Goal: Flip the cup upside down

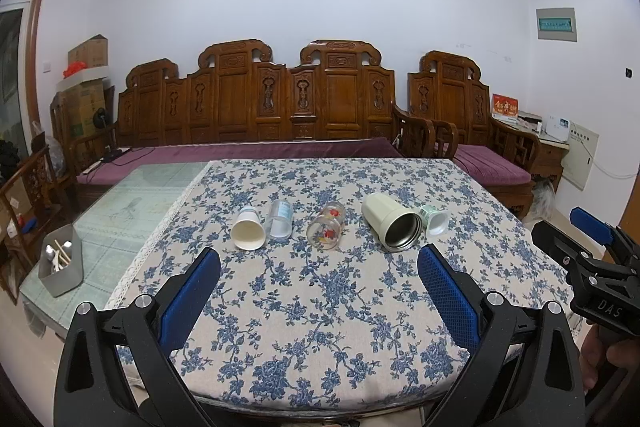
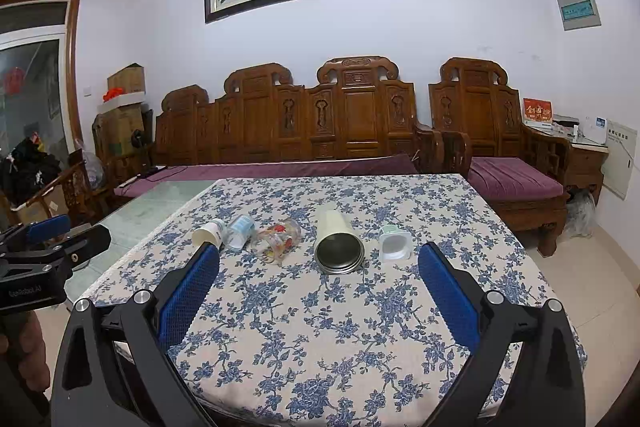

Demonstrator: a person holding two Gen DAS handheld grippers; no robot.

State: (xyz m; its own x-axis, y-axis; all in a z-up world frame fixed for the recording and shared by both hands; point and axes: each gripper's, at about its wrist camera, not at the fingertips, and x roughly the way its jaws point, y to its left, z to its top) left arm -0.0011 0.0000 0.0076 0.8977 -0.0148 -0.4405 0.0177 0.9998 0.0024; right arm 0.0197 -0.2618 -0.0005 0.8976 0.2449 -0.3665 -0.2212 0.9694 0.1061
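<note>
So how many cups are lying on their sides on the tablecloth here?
5, in a row from left to right: white paper cup, clear plastic cup, flower-printed glass, cream steel-lined tumbler, small green-and-white plastic cup. None appears hidden.

Bare tablecloth before five lying cups, closely spaced.

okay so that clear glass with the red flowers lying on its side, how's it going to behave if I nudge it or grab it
The flowered glass lies on its side on the tablecloth, so a nudge would probably roll it toward the clear plastic cup. Its smooth wall may slip between the pads. It looks like glass, so likely fragile and heavier than the paper cup.
</note>
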